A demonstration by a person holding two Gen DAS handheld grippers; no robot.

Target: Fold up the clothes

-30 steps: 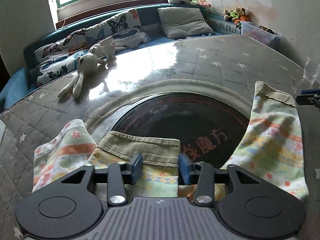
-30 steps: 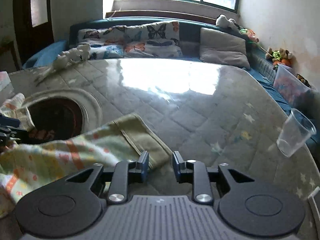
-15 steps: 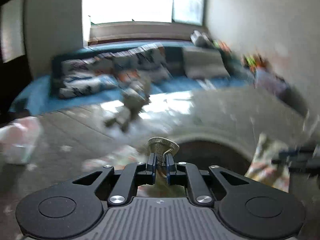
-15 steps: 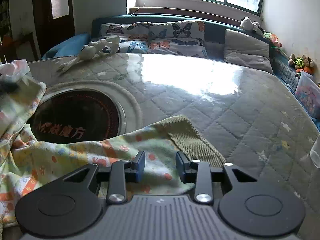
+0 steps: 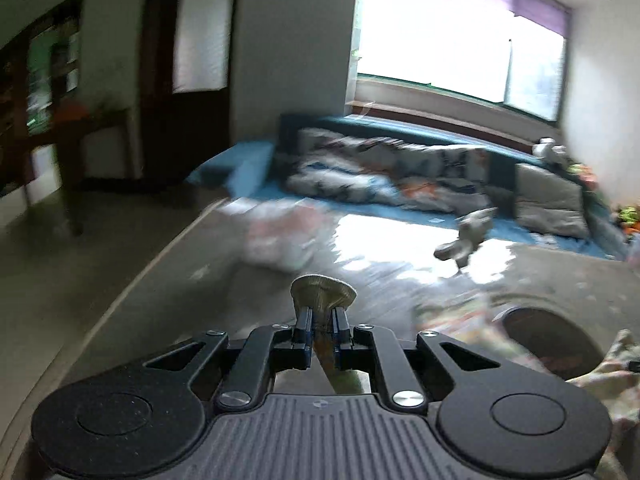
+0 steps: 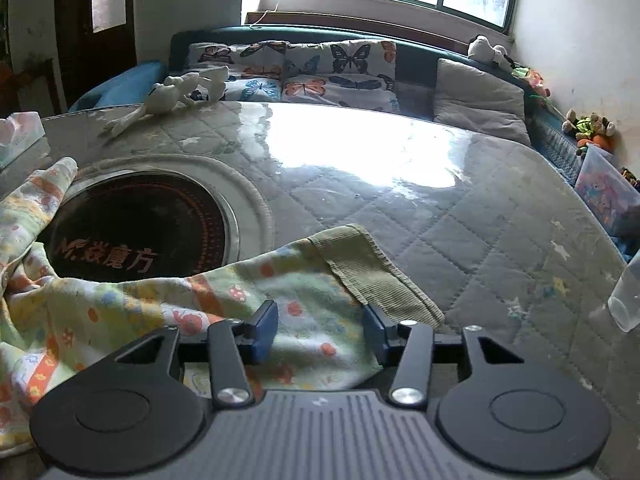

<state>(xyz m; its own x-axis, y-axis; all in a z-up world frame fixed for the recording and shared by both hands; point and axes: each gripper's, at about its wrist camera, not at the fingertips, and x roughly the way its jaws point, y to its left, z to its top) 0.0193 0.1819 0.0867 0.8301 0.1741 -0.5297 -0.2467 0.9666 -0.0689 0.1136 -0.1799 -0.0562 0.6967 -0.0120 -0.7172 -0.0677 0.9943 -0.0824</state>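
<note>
The garment (image 6: 240,300) is pale yellow-green cloth with small flower prints and olive ribbed cuffs (image 6: 372,268). It lies crumpled over the quilted table, partly across the dark round plate. My right gripper (image 6: 320,332) hovers over one cuffed end. Its jaws are opening, the printed cloth lies between them and the pads do not press on it. In the blurred left wrist view, my left gripper (image 5: 322,320) is shut on a bunched olive ribbed band (image 5: 323,286), lifted off the table. The rest of the garment (image 5: 452,320) trails blurred to its lower right.
A dark round plate (image 6: 136,232) is set into the quilted table (image 6: 440,220). A white plush rabbit (image 6: 168,96) lies at the far left, a tissue pack (image 6: 20,132) at the left edge, a clear cup (image 6: 628,296) at the right. A cushioned sofa (image 6: 320,68) runs behind.
My left gripper shut on the olive band and swung up and to the left with it. My right gripper settled over the cuffed end and its jaws spread wider.
</note>
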